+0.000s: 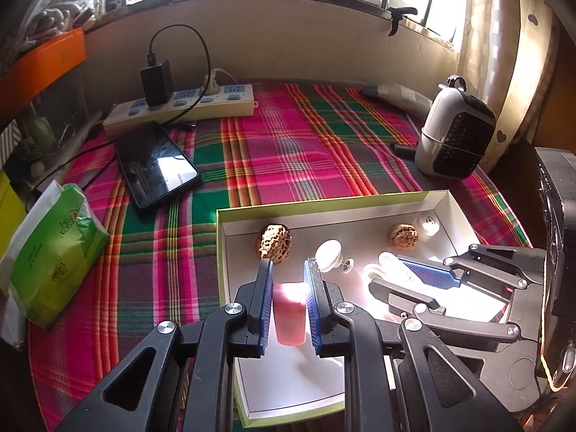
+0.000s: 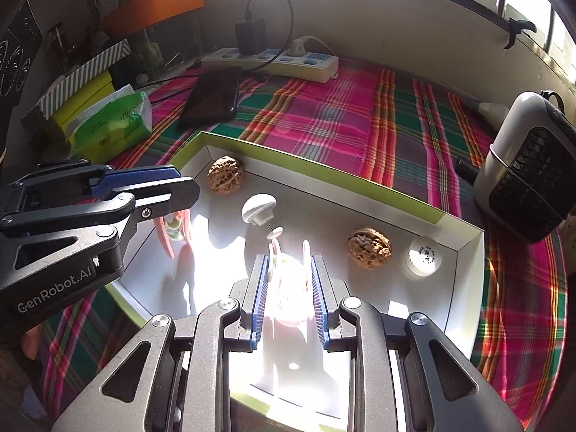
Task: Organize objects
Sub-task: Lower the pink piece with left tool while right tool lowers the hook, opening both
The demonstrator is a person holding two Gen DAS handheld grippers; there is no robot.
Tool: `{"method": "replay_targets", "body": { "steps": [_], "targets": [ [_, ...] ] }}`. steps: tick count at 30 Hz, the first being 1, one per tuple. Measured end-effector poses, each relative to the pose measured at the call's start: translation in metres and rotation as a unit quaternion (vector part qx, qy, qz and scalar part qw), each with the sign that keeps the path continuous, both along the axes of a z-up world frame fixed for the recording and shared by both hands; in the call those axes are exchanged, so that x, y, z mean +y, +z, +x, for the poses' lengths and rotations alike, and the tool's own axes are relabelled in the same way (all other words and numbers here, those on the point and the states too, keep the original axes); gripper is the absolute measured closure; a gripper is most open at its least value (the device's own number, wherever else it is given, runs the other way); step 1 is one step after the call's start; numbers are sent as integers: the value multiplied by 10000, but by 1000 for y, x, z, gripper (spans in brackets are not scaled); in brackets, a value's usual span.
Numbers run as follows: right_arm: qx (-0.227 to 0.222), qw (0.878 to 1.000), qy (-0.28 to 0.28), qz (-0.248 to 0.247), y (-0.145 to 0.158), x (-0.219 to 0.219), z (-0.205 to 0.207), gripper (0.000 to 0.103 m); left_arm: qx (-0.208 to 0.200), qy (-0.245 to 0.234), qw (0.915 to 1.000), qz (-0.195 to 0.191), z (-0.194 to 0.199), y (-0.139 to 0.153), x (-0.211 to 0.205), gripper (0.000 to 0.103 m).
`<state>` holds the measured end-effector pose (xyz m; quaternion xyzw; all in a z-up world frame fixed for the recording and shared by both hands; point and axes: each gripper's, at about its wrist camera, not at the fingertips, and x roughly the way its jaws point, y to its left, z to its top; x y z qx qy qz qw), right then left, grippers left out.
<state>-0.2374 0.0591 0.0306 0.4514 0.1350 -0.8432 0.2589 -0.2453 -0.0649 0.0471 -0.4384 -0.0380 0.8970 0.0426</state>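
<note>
Left wrist: left gripper (image 1: pixel 288 280) closed on pink clip (image 1: pixel 289 318), held above white box (image 1: pixel 444 203), near walnut (image 1: pixel 274 244).

Right wrist: right gripper (image 2: pixel 289 273) clamped on pale clip (image 2: pixel 289 288), glare hiding detail. Risk: grippers close together, could collide; thin clips could slip, knocking knob (image 2: pixel 258 208).
</note>
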Motion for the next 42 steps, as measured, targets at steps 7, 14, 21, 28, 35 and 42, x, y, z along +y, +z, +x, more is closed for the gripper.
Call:
{"method": "replay_targets", "body": {
  "steps": [7,14,21,28,35,42],
  "targets": [
    [7,9999,10,165,-6,-5,-9,79,-35,34,10000,-33,-11,-6,0,87],
    [-9,9998,-30,189,-11,-6,-15,79,-85,66,9999,-107,-18,-10,2,87],
    [-1,9999,-28,157,-12,-7,-18,79,-140,77,9996,-221,-22,-14,5,87],
    [-10,9999,-35,114,-12,-7,-20,79,-215,108,9994,-264,-25,-19,5,87],
    [-16,10000,-61,70,-12,-6,-21,79,-263,127,9992,-259,-25,-21,5,87],
    [-11,10000,-61,71,-11,-7,-21,79,-261,127,9992,-279,-24,-21,5,87]
  ]
}}
